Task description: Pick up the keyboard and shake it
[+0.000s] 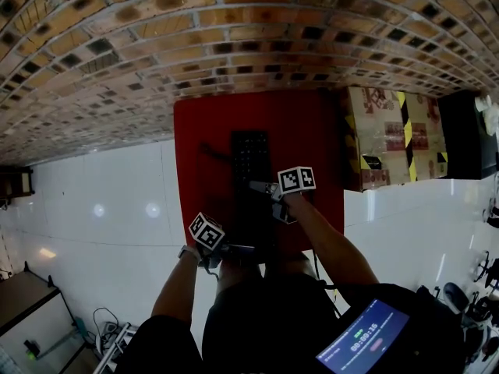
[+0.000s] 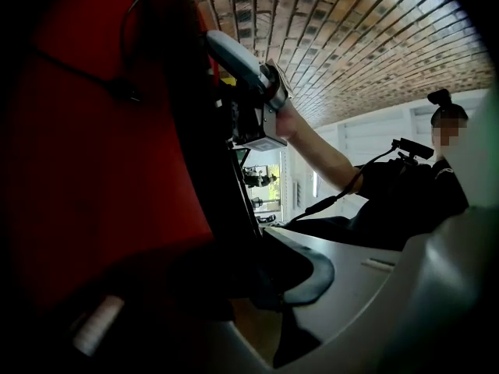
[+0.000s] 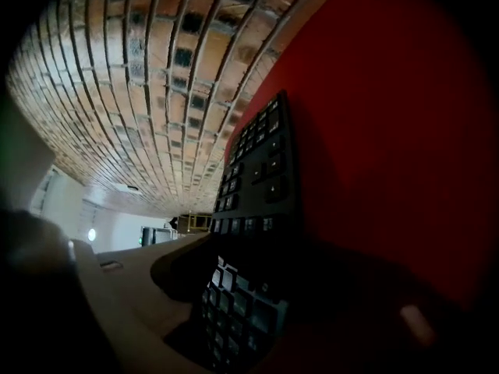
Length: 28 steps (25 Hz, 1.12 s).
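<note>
The left tool [image 1: 243, 249] is clamped on the near end of the black keyboard [image 1: 250, 166], jaws only a little apart with the keyboard's edge pinched between them; the right tool [image 1: 260, 186] has its jaws spread wide, with the keyboard's right edge and keys between them but the pads not pressing; the keyboard lies lengthwise down the middle of the red surface [image 1: 203, 131]; a thin cable [image 1: 212, 151] trails off the keyboard's left side; beyond the keyboard's far end is brickwork [image 1: 234, 45]; right of the keyboard, off the surface, sits a cardboard box [image 1: 390, 131].
</note>
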Motion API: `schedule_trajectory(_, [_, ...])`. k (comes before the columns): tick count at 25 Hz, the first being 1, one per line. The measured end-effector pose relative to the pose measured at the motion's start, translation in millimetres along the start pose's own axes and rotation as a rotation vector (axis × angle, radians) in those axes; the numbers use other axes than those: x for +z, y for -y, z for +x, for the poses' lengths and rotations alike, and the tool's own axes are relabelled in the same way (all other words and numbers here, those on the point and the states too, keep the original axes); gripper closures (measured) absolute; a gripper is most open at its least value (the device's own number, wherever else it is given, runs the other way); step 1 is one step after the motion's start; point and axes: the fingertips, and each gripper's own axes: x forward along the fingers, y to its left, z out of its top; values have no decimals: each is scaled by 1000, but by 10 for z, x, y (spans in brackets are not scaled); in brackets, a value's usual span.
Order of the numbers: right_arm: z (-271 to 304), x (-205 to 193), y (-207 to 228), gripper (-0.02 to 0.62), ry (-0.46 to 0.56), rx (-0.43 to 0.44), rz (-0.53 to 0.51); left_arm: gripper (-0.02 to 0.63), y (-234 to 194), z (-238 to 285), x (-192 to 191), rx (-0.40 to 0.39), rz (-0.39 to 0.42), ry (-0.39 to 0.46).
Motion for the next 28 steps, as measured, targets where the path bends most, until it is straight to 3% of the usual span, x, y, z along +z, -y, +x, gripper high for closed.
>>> schedule_trajectory(3, [35,19,11,344,12,-23,-6,479,-3,-1,30,-8,-8,59])
schedule_trajectory(7, [-32,-23,16,337,26,-1,-64,476,70,-26,14,-29,-46,75])
schedule_trajectory(10, [-201,-125,38,337,32,20,-69,476,10,-75,18,-1,-52,89])
schedule_trajectory(18, [-585,-557,111,339,84,33,-8,483,-460,-200,-160,251,-89,-50])
schedule_trajectory(21, [-678,-750,68,339,99,42,4,483,-531,-239,-193,296,-93,-87])
schedule_trajectory(28, [-865,-1212,-12,341,113,35,-12,406,-798,-370,-230,496,-111,-78])
